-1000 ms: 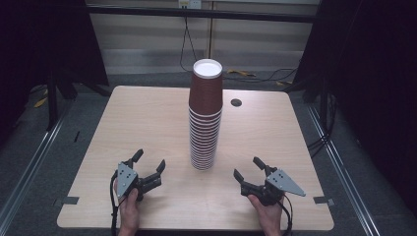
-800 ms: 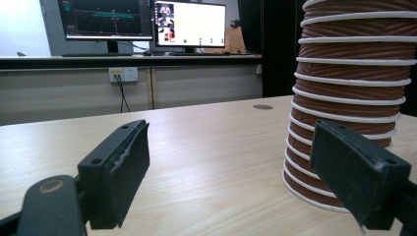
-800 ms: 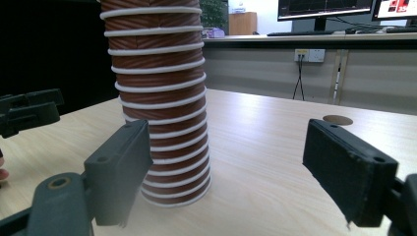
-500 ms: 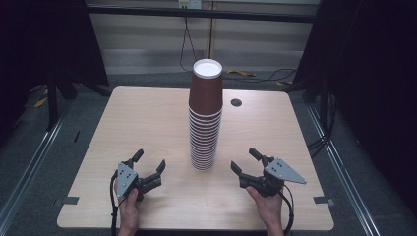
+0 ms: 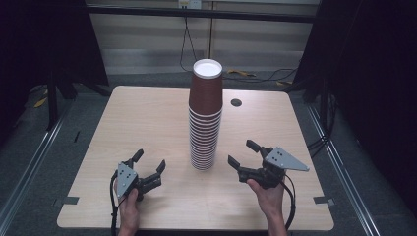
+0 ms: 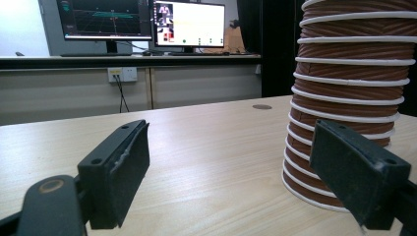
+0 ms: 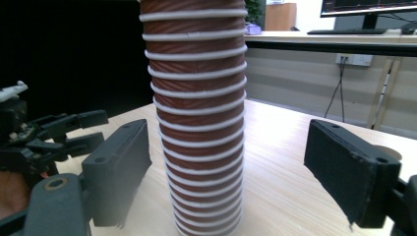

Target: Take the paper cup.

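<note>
The stack of brown paper cups [image 5: 206, 118] stood upright mid-table, ahead of and between both grippers, presumably so either could reach it; the right gripper [image 5: 245, 158] was parted and empty, its jaws aimed at the stack's lower half, which looked like the start of a grab; the left gripper [image 5: 148, 163] sat low near the table [image 5: 128, 123], jaws apart, nothing between them; a small dark disc [image 5: 236, 103] lay beyond the stack, obstructing nothing.
</note>
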`<state>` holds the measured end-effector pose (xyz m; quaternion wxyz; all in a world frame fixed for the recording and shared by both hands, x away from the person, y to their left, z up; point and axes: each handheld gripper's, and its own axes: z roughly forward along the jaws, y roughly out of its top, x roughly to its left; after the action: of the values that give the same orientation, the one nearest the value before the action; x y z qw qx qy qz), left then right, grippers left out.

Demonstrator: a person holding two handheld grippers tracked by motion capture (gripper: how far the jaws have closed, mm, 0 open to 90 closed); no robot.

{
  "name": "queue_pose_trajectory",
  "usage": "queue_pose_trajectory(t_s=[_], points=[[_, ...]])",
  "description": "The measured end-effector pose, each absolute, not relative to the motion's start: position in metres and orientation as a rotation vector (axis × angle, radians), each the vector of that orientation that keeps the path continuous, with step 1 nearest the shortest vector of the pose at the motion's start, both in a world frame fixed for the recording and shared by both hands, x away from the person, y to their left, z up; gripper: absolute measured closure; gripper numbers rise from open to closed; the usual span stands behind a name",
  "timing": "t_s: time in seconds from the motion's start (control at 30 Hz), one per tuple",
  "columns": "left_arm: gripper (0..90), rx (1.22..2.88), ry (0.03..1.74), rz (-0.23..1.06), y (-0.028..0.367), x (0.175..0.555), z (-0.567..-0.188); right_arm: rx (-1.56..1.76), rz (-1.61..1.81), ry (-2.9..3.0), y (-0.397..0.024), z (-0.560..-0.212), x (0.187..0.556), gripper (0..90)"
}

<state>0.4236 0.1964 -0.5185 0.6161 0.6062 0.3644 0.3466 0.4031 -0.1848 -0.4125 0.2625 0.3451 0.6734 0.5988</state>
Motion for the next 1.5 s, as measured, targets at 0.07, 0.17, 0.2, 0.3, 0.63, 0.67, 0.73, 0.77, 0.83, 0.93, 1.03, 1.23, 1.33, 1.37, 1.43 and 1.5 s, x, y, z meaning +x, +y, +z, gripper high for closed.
queue_pose_trajectory(t_s=[0.07, 0.17, 0.2, 0.3, 0.63, 0.67, 0.73, 0.77, 0.83, 0.93, 1.03, 1.23, 1.33, 1.37, 1.43, 1.5], points=[[15.3, 1.396, 0.839, 0.798, 0.196, 0.424, -0.518, 0.921, 1.61, 1.854, -0.184, -0.405, 0.406, 16.9], [15.3, 1.396, 0.839, 0.799, 0.196, 0.424, -0.518, 0.902, 1.604, 1.869, -0.182, -0.395, 0.409, 16.9], [15.3, 1.396, 0.839, 0.798, 0.196, 0.424, -0.519, 0.901, 1.6, 1.877, -0.182, -0.392, 0.41, 16.9], [15.3, 1.396, 0.839, 0.798, 0.196, 0.424, -0.518, 0.88, 1.608, 1.891, -0.18, -0.383, 0.414, 16.9], [15.3, 1.396, 0.839, 0.798, 0.196, 0.424, -0.518, 0.821, 1.632, 1.946, -0.175, -0.35, 0.428, 16.7], [15.3, 1.396, 0.84, 0.799, 0.196, 0.424, -0.518, 0.814, 1.631, 1.95, -0.174, -0.347, 0.429, 16.8], [15.3, 1.396, 0.84, 0.798, 0.196, 0.424, -0.519, 0.804, 1.632, 1.956, -0.173, -0.342, 0.43, 16.8], [15.3, 1.396, 0.839, 0.798, 0.196, 0.424, -0.519, 0.799, 1.636, 1.957, -0.172, -0.339, 0.431, 16.8], [15.3, 1.396, 0.839, 0.798, 0.196, 0.424, -0.518, 0.788, 1.639, 1.962, -0.171, -0.334, 0.433, 16.8], [15.3, 1.396, 0.839, 0.798, 0.196, 0.424, -0.518, 0.78, 1.641, 1.971, -0.169, -0.33, 0.435, 16.8], [15.3, 1.397, 0.84, 0.799, 0.196, 0.424, -0.518, 0.755, 1.637, 1.989, -0.166, -0.316, 0.44, 16.8], [15.3, 1.397, 0.84, 0.799, 0.196, 0.424, -0.518, 0.725, 1.642, 2.018, -0.163, -0.298, 0.446, 16.8], [15.3, 1.396, 0.84, 0.798, 0.196, 0.424, -0.519, 0.705, 1.641, 2.034, -0.16, -0.29, 0.448, 16.8], [15.3, 1.396, 0.84, 0.798, 0.196, 0.424, -0.519, 0.705, 1.641, 2.034, -0.16, -0.29, 0.448, 16.8], [15.3, 1.396, 0.839, 0.798, 0.196, 0.424, -0.519, 0.691, 1.634, 2.047, -0.158, -0.284, 0.451, 16.8], [15.3, 1.396, 0.839, 0.798, 0.196, 0.424, -0.518, 0.692, 1.635, 2.063, -0.158, -0.28, 0.454, 16.8]])
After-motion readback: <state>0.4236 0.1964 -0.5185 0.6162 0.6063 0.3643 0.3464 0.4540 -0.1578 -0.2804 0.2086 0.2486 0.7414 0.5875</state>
